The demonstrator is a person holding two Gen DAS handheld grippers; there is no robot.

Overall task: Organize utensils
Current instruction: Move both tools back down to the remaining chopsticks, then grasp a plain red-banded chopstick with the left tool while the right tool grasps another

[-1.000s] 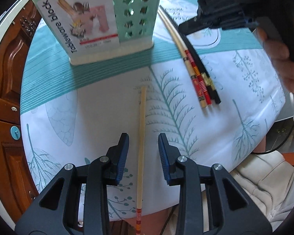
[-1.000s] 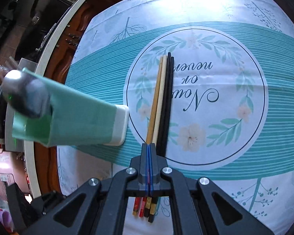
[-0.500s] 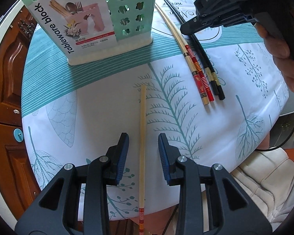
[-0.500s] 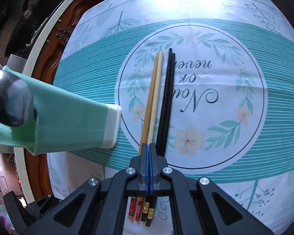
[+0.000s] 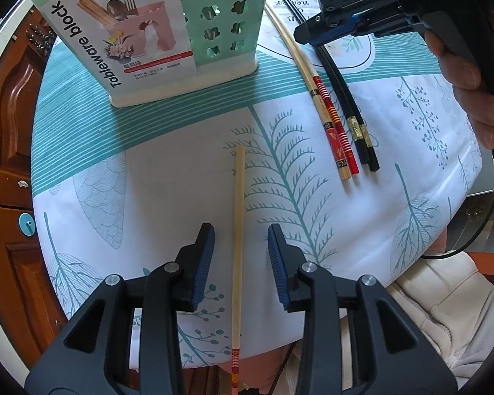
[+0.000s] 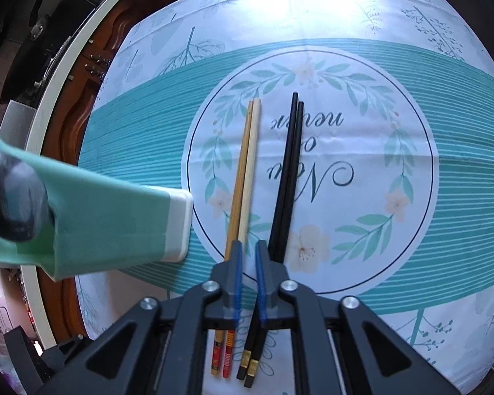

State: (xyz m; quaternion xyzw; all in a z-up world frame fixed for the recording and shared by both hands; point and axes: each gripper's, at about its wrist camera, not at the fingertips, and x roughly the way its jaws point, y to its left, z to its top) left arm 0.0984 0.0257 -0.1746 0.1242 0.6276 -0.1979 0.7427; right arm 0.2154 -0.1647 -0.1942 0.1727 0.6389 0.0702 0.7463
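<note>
Chopsticks on the cloth, both grippers poised above them.

The left gripper (image 5: 241, 253) points down with its jaws apart on either side of a single pale chopstick (image 5: 237, 240), whose red-banded end reaches past the table edge; the pads do not touch it. The right gripper (image 6: 247, 256) hangs over four chopsticks lying side by side on the cloth (image 6: 444, 105): a wooden pair (image 6: 247, 171) with red ends and a black pair (image 6: 288, 177) with gold bands. Its jaws are opening, a narrow gap between the blue pads, and nothing is clamped; the sticks lie on the cloth beneath. The green holder (image 5: 168, 33) stands upright beyond the single chopstick, just left of the wooden pair, with utensils in it. A hand (image 5: 467, 82) grips the right gripper's handle.
</note>
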